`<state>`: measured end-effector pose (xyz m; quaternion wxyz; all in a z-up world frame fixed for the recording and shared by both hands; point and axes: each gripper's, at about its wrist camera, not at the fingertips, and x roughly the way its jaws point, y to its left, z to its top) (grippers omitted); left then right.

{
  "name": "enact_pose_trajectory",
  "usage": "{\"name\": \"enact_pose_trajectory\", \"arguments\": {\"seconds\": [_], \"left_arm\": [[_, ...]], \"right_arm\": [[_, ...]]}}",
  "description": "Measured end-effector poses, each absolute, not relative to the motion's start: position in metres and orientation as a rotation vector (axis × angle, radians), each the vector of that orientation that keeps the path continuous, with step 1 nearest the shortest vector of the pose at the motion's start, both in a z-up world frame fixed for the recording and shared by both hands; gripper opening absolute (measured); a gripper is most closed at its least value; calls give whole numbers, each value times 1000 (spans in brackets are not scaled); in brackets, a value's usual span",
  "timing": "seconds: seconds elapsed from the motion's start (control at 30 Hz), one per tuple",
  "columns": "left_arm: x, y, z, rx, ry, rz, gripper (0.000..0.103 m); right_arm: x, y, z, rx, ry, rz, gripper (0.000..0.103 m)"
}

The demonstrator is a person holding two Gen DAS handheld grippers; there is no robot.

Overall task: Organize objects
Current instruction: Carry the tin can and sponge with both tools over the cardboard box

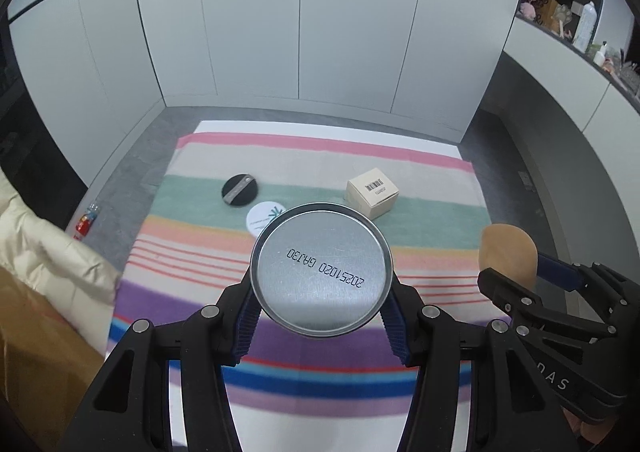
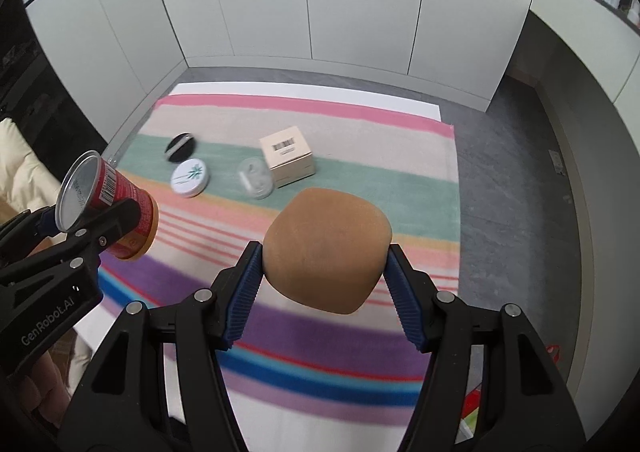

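Observation:
My left gripper is shut on a red can, its silver bottom with a printed date facing the camera; the can also shows in the right wrist view. My right gripper is shut on a tan rounded sponge, also seen at the right of the left wrist view. Both are held above a striped cloth. On the cloth lie a beige box, a clear round container, a white round tin and a black puff.
White cabinet walls stand behind the cloth. Grey floor surrounds the table. A cream jacket is at the left. A small bottle lies on the floor at the left. Shelves with clutter are at the upper right.

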<state>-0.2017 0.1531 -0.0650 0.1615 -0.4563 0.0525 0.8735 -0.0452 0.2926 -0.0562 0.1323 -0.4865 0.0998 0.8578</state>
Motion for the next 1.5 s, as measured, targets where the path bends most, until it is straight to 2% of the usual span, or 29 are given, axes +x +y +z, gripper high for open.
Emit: {"name": "enact_pose_trajectory", "arguments": {"seconds": [0.47, 0.83, 1.03, 1.13, 1.27, 1.5], "left_arm": [[-152, 107, -10, -1213, 183, 2548, 54], [-146, 50, -1, -1181, 132, 2603, 54], [-147, 17, -7, -1210, 94, 2647, 54], [-144, 2, -9, -1187, 116, 2693, 54], [-144, -25, -14, -1221, 45, 2707, 54], [-138, -73, -13, -1218, 26, 2791, 55]], "right_arm": [[-1, 244, -8, -1368, 260, 2576, 64], [-12, 209, -2, -1388, 245, 2621, 64], [-25, 181, 9, -1352, 126, 2688, 64], [-34, 170, 9, -1359, 145, 2705, 64], [-48, 150, 10, -1354, 114, 2735, 64], [-70, 107, 9, -1366, 73, 2794, 64]]}}
